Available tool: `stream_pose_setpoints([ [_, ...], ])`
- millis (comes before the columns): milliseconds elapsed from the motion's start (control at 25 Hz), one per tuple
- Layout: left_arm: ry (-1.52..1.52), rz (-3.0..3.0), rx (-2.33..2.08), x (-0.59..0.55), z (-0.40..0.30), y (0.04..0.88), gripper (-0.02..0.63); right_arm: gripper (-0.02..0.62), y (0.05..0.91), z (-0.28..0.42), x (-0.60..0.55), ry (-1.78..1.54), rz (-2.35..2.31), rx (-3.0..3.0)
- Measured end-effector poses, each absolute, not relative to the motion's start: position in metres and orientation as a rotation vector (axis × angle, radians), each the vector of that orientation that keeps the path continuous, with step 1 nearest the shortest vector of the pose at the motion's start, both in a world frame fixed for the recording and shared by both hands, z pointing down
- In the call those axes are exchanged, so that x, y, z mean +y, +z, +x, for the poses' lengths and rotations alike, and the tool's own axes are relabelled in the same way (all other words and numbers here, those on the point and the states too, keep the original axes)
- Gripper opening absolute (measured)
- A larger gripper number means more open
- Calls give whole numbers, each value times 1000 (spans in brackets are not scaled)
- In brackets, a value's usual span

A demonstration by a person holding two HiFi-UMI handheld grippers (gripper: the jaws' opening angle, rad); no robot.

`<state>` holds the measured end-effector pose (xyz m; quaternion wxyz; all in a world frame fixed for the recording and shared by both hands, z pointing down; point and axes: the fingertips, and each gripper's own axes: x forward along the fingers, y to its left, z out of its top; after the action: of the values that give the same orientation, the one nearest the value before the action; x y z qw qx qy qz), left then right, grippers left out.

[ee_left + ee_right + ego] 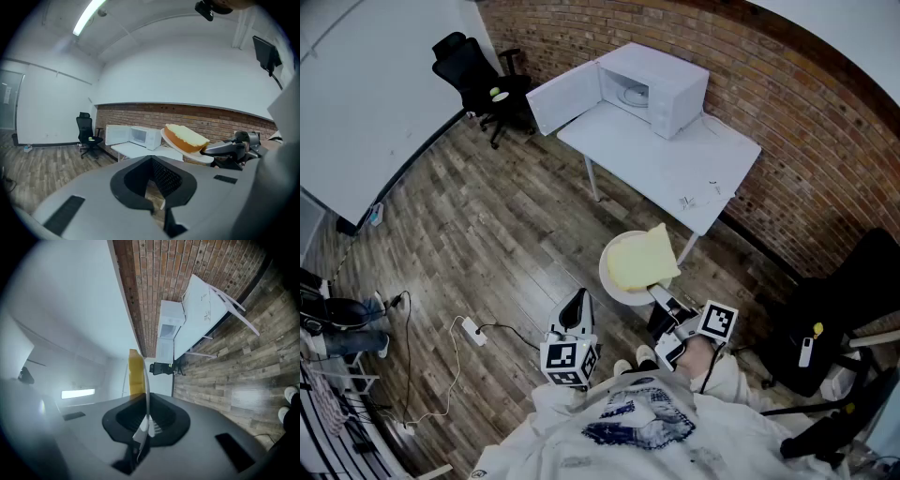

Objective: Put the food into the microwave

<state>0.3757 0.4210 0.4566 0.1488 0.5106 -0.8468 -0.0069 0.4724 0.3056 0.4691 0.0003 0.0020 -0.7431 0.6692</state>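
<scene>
Our right gripper (654,294) fingers pinch just the plate (612,281) rim; left gripper (576,302) fingers closed, empty. If we tip it, the bread (643,259) could slide off.

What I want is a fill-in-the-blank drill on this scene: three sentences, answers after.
The right claw is shut on the plate bearing a bread slice; the left claw holds ____.
The door of the microwave stands ____.
The microwave sits on a table before a ____ wall.
Answers: nothing; open; brick.
</scene>
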Motion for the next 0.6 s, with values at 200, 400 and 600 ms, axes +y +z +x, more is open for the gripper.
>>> stream_pose_setpoints([
  [200,-25,1458,-2425,424,381,461,8,26,470,475,310,2109,-4,-2326],
  [400,-30,1438,-2436,424,379,461,8,26,470,472,308,2095,-24,-2328],
  [600,-37,1418,-2444,415,375,461,8,28,473,468,299,2101,-28,-2310],
])
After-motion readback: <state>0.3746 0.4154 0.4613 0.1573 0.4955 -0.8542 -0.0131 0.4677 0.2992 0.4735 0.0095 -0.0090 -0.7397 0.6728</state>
